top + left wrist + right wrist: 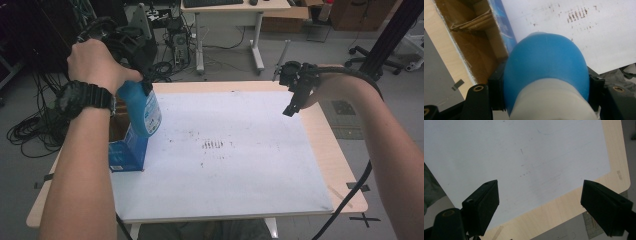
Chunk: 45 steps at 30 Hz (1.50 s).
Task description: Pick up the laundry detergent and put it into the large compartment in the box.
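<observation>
A blue bottle (142, 110) with a white label hangs above an open blue carton (127, 152) at the table's left edge. My left gripper (137, 82) is shut on the bottle near its top. In the left gripper view the bottle (546, 72) sits between both jaws, with the carton's brown inside (474, 42) below it. My right gripper (292, 102) hovers open over the far right of the white board (225, 150), nothing between its jaws. The right gripper view has the open gripper (539, 205) over the board (511, 157) and the table's wooden edge (564, 210).
Dark smudges (212, 145) mark the middle of the board. The wooden table (340, 165) shows around the board, with tape strips at its right. Beyond the table stand a desk (230, 10), cables (30, 130) on the floor and an office chair base (370, 60).
</observation>
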{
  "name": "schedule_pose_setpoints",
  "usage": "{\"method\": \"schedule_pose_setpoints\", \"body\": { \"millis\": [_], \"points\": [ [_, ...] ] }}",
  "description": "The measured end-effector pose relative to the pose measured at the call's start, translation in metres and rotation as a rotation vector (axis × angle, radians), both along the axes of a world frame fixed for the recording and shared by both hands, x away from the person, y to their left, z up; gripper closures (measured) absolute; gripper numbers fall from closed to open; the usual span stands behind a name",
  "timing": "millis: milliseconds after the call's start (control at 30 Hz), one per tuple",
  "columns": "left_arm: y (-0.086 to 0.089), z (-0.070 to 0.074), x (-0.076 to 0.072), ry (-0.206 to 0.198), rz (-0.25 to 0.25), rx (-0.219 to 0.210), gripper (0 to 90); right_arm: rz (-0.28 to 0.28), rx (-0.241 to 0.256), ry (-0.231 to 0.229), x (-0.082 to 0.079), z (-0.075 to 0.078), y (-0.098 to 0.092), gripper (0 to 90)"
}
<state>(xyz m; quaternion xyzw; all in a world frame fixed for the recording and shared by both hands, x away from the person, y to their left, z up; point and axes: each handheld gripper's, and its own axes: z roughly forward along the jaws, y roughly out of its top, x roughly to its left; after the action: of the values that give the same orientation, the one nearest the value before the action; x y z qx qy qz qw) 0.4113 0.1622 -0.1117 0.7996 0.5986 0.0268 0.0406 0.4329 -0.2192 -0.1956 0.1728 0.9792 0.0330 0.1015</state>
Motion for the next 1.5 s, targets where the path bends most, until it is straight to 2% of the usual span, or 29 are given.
{"method": "schedule_pose_setpoints", "body": {
  "millis": [233,567,900,967,1500],
  "points": [
    [0.018,0.002,0.003,0.006,0.040,-0.011,37.7,0.001,-0.006,0.000,0.002,-0.002,-0.001,15.0],
    [0.035,0.005,0.006,-0.001,0.085,-0.004,37.7,0.007,-0.013,0.000,0.003,-0.003,0.003,15.1],
    [0.057,0.004,0.008,0.000,0.152,0.012,37.7,-0.001,-0.018,0.004,0.006,-0.005,0.001,15.0],
    [0.060,0.005,0.008,-0.007,0.159,0.013,37.7,0.003,-0.018,0.005,0.007,-0.006,0.001,15.0],
    [0.083,-0.002,0.010,0.014,0.212,0.034,37.7,0.009,-0.030,0.005,0.008,-0.007,0.002,15.1]
  ]
}}
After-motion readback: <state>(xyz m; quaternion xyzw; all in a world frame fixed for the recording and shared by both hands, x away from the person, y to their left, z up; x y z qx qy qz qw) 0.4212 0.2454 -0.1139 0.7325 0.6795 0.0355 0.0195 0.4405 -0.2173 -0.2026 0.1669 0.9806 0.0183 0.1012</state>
